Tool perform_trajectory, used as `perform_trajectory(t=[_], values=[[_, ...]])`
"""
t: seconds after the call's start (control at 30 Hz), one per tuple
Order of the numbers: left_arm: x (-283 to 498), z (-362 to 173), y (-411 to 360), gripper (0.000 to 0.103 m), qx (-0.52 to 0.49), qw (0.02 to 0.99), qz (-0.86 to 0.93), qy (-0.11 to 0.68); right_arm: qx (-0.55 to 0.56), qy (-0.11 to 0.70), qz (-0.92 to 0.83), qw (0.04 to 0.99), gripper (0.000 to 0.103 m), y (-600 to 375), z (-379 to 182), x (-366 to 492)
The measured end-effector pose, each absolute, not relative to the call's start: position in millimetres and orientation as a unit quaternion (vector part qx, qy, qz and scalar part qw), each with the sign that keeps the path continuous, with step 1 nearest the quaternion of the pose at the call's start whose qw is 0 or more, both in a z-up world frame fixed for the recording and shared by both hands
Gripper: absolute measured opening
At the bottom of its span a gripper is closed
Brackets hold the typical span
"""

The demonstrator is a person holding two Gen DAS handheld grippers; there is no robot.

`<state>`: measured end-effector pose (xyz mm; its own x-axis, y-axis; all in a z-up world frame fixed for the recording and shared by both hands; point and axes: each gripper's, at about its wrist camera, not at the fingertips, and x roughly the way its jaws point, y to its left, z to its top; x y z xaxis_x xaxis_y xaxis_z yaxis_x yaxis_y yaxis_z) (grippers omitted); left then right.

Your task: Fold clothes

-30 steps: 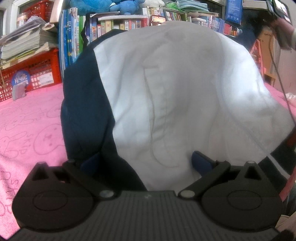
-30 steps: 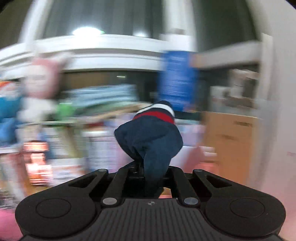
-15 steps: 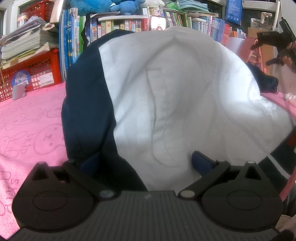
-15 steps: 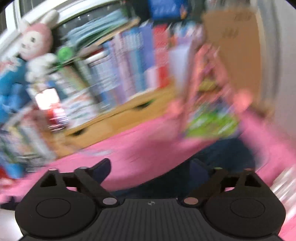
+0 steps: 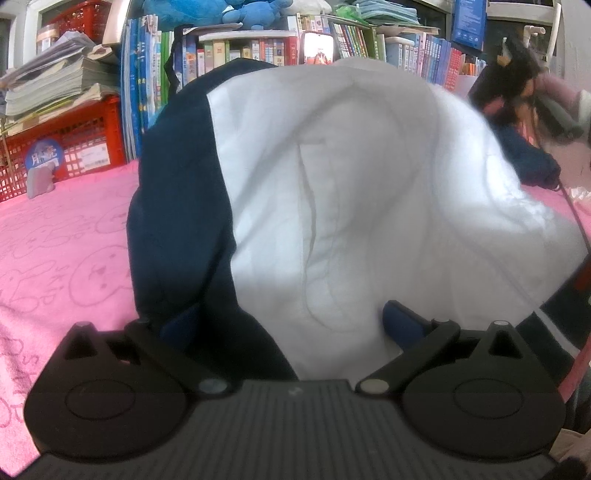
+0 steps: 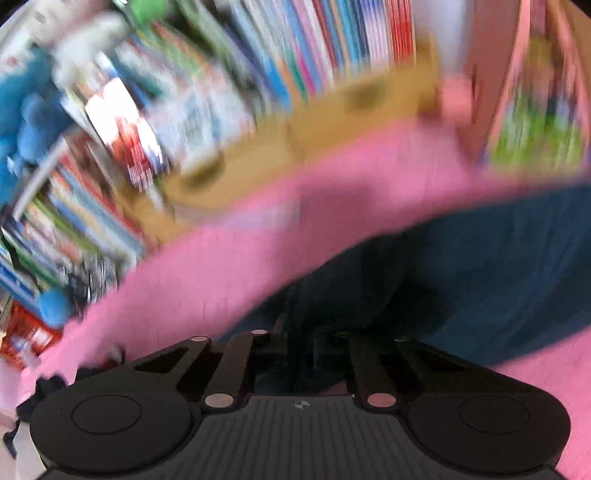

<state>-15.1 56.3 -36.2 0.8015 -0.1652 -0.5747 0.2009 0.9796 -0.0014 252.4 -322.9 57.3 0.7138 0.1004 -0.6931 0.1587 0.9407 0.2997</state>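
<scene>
A white and navy jacket (image 5: pixel 369 184) is heaped on the pink bed cover (image 5: pixel 66 240) and fills the left wrist view. My left gripper (image 5: pixel 291 325) stands open, wide apart, with the jacket's lower edge bulging between its blue pads (image 5: pixel 400 325). One navy sleeve (image 5: pixel 528 162) lies out to the right. Above it a hand in a pink sleeve holds my right gripper (image 5: pixel 513 81). In the blurred right wrist view, my right gripper (image 6: pixel 301 343) points down at the navy cloth (image 6: pixel 480 277). Its jaws are closing and stand nearly together; blur hides whether any cloth is pinched.
Shelves of books (image 5: pixel 258 51) run along the back, with blue plush toys (image 5: pixel 221 11) on top. A red crate (image 5: pixel 74 140) under stacked papers (image 5: pixel 55 88) stands at the left. A wooden shelf front (image 6: pixel 295 140) borders the pink cover (image 6: pixel 221 266).
My right gripper let go of the raised navy sleeve, swung down toward the bed, then drew its jaws together again. The sleeve now lies on the cover. The left gripper stayed put.
</scene>
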Motion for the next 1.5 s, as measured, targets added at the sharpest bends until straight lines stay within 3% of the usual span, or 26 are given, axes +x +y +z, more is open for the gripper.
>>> perform_trajectory(t=[0.17, 0.27, 0.4, 0.63, 0.87, 0.97, 1.27, 1.37, 1.5], values=[[-14.9, -36.6, 55.3, 0.103, 0.03, 0.948, -0.1, 0.3, 0.108, 0.205, -0.102, 0.967, 0.01, -357.6, 137.6, 238.8], [-14.8, -37.1, 54.9, 0.103, 0.028, 0.948, -0.099, 0.3, 0.019, 0.076, -0.253, 0.964, 0.012, -380.6, 147.6, 238.6], [-14.8, -37.2, 54.7, 0.103, 0.029, 0.948, -0.1, 0.3, 0.063, 0.227, -0.173, 0.956, 0.019, -414.6, 118.2, 244.6], [-16.3, -38.3, 52.9, 0.103, 0.03, 0.949, -0.098, 0.299, -0.013, 0.23, 0.156, 0.961, 0.061, -286.2, 120.6, 186.5], [-15.9, -38.4, 52.2, 0.103, 0.029, 0.949, -0.097, 0.299, -0.144, 0.256, 0.315, 0.902, 0.061, -138.4, 76.3, 130.1], [-15.8, -38.7, 52.6, 0.103, 0.028, 0.949, -0.098, 0.298, -0.176, 0.279, 0.308, 0.892, 0.061, -124.6, 44.5, 112.0], [-21.6, -34.5, 54.7, 0.103, 0.034, 0.944, -0.1, 0.311, -0.124, 0.293, 0.271, 0.908, 0.067, -156.7, -7.1, 95.0], [-43.1, -4.6, 60.5, 0.103, 0.017, 0.944, -0.126, 0.306, -0.117, 0.287, 0.264, 0.913, 0.068, -157.4, -14.6, 94.2], [-53.9, 60.3, 71.4, 0.103, -0.001, 0.966, -0.142, 0.217, -0.104, 0.287, 0.264, 0.915, 0.069, -159.9, -15.0, 95.3]])
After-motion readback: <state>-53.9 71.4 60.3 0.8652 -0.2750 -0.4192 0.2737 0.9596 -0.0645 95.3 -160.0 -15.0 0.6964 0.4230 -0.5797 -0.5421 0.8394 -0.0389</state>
